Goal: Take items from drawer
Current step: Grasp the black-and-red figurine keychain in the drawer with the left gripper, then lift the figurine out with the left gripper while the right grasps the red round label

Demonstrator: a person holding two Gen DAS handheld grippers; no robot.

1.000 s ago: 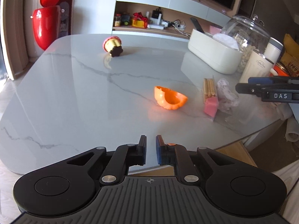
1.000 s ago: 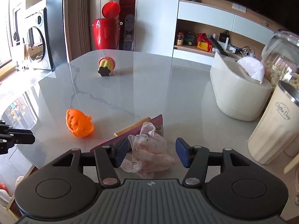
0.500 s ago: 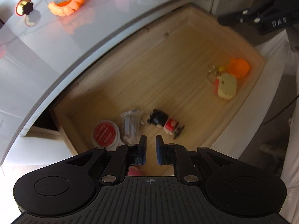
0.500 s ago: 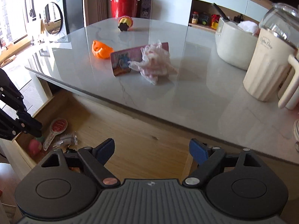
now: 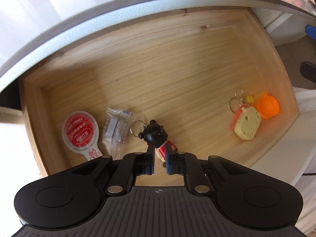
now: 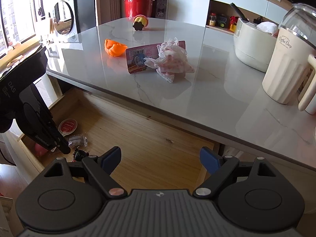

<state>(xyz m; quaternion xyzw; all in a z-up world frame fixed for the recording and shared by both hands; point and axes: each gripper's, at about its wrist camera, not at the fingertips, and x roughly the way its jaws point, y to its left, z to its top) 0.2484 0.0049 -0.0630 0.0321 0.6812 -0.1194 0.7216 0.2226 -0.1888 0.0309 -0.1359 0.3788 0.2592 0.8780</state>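
drawer [image 5: 177, 63] stands pulled out from under the marble table [image 6: 197, 90], which is why its wooden floor is open to a reach from above. the left gripper [image 5: 160, 159] points straight down into it with its jaws nearly together, no wider than the narrow gap they leave, and no pad presses on anything; it hangs right over the little black-headed figure keychain [image 5: 155, 134], whose red body shows just between and beyond the tips, so i judge this to be the next thing to lift, though the jaws would have to part first to take it. left of the figure lie a clear packet [image 5: 116, 130] and a round red-labelled sachet [image 5: 81, 132], close to the near left corner; far to the right sit a cream cat-face keychain [image 5: 246, 126] and an orange cup-like toy [image 5: 267, 107], touching each other by the right wall. the right gripper [image 6: 161, 159] waits over the drawer's near edge with its jaws wide apart and nothing between them, angled toward the table. on the table rest an orange toy half [image 6: 114, 48], a printed card [image 6: 138, 59] leaning behind a frilly bag [image 6: 171, 61], and a cupcake toy [image 6: 140, 21] farther off, likely things already taken out.
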